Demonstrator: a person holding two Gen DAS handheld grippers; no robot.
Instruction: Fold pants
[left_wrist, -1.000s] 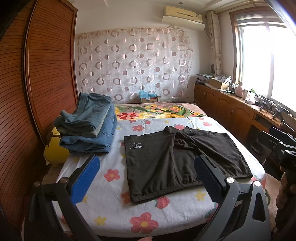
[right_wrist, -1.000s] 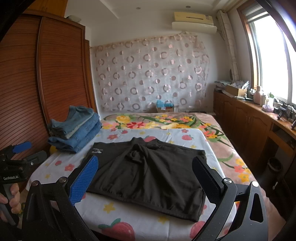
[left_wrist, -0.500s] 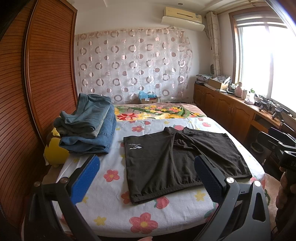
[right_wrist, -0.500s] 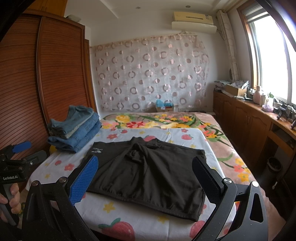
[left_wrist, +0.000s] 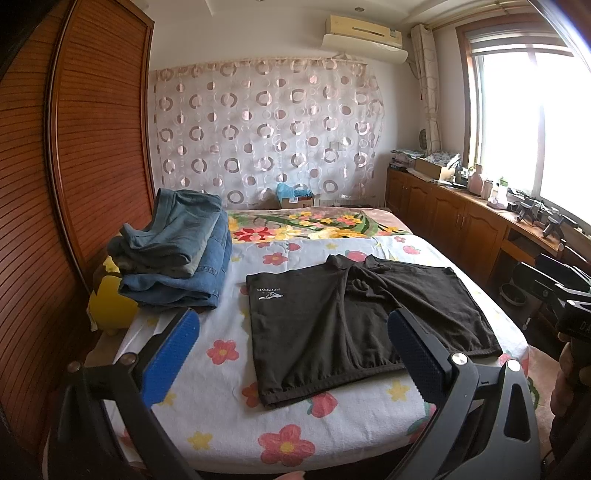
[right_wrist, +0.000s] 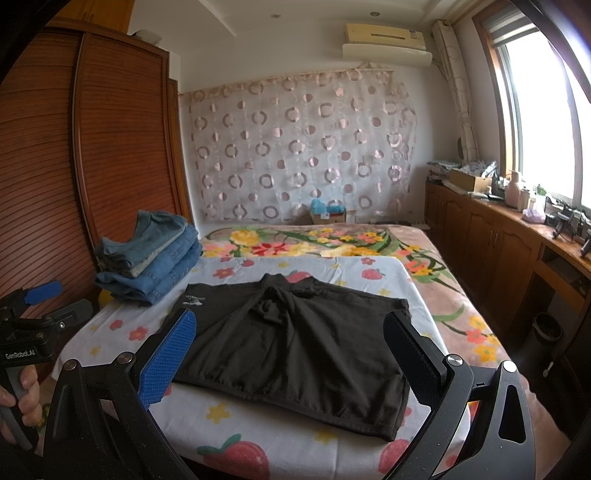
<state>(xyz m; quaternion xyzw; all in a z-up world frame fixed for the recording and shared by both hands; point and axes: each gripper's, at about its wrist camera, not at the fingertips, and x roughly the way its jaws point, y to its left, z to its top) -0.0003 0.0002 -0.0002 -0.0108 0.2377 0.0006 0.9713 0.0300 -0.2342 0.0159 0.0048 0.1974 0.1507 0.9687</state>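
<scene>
- The black shorts (left_wrist: 362, 317) lie spread flat on the flowered sheet (left_wrist: 221, 424) at the near end of the bed, waistband toward me, both legs running away toward the curtain, with a little rumple of cloth bunched at the crotch.
- The left gripper (left_wrist: 291, 354) hovers short of the bed's edge, blue pads spread wide with nothing between them.
- The right gripper (right_wrist: 291, 354) is the same: jaws wide apart, empty, held above the near hem and not touching the cloth.
- From here the fabric looks thin, soft and light, a sporty knit. I'd expect it to drape and sag from any pinch and to slide easily over the sheet.
- The sensible holds, to my eye, are the two waistband corners, or one waistband corner and the matching leg hem, since the doubled seams give the pads something firmer to bite.
- That bunched middle may drag along and want smoothing.
- A stack of folded jeans (left_wrist: 177, 254) sits to the left, well apart from the shorts.
</scene>
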